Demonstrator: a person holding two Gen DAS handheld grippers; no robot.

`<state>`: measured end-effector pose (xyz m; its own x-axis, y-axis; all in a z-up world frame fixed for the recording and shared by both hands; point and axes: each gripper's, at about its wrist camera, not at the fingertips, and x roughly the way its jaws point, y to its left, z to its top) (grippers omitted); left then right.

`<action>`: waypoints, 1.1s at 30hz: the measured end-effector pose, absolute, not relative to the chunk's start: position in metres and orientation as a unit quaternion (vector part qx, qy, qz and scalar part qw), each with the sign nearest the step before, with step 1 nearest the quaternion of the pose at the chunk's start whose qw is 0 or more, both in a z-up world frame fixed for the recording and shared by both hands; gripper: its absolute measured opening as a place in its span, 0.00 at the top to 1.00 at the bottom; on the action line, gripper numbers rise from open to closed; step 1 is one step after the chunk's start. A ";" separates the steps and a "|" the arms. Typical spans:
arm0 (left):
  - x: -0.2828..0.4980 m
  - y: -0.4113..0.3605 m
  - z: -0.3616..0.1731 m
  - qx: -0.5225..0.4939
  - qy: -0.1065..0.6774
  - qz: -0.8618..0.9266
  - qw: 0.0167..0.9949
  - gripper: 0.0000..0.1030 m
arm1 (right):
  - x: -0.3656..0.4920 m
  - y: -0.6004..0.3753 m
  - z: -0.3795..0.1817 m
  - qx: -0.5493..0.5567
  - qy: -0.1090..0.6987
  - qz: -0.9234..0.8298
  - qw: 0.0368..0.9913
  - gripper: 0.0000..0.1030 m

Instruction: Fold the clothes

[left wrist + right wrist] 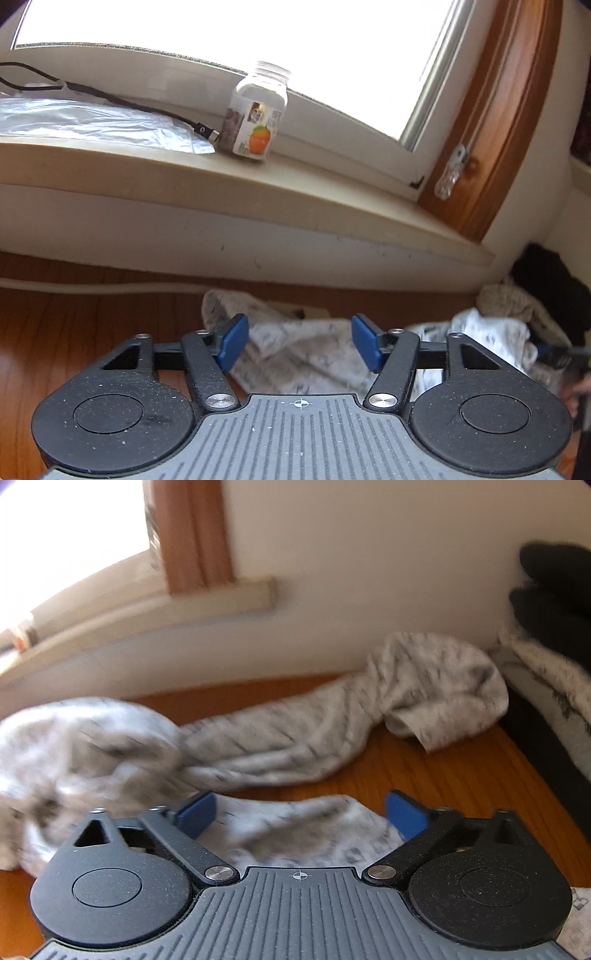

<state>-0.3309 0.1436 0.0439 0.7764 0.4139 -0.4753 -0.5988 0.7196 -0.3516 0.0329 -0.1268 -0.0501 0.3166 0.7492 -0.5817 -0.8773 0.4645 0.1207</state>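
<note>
Your left gripper (300,341): spread apart, grasping nothing | your right gripper (301,814): spread apart, hovering over cloth, nothing clamped | grey-patterned white garment (295,734): crumpled across the wooden table (443,775), near the wall | juice bottle (258,114): upright on the windowsill (147,166)
</note>
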 end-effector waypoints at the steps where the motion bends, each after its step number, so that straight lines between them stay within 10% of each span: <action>1: -0.332 0.143 0.042 -0.252 0.188 0.274 0.909 0.41 | 0.025 -0.128 -0.042 -0.108 0.278 0.509 0.807 0.13; 7: -0.326 0.146 0.035 -0.264 0.207 0.273 0.901 0.33 | -0.024 -0.121 0.000 -0.112 0.219 0.557 0.793 0.60; 13: -0.300 0.151 0.029 -0.250 0.236 0.263 0.902 0.41 | -0.091 -0.074 0.010 -0.157 0.204 0.626 0.736 0.60; 18: -0.292 0.155 0.026 -0.244 0.241 0.258 0.903 1.00 | -0.138 -0.046 0.010 -0.181 0.203 0.674 0.687 0.60; 22: -0.293 0.157 0.030 -0.231 0.235 0.254 0.909 1.00 | -0.164 -0.039 0.000 -0.219 0.207 0.680 0.668 0.62; 26: -0.314 0.158 0.060 -0.220 0.192 0.286 0.913 1.00 | -0.165 -0.041 -0.006 -0.248 0.214 0.663 0.673 0.91; 33: -0.351 0.151 0.115 -0.190 0.162 0.305 0.919 1.00 | -0.165 -0.076 0.037 -0.247 0.153 0.643 0.708 0.94</action>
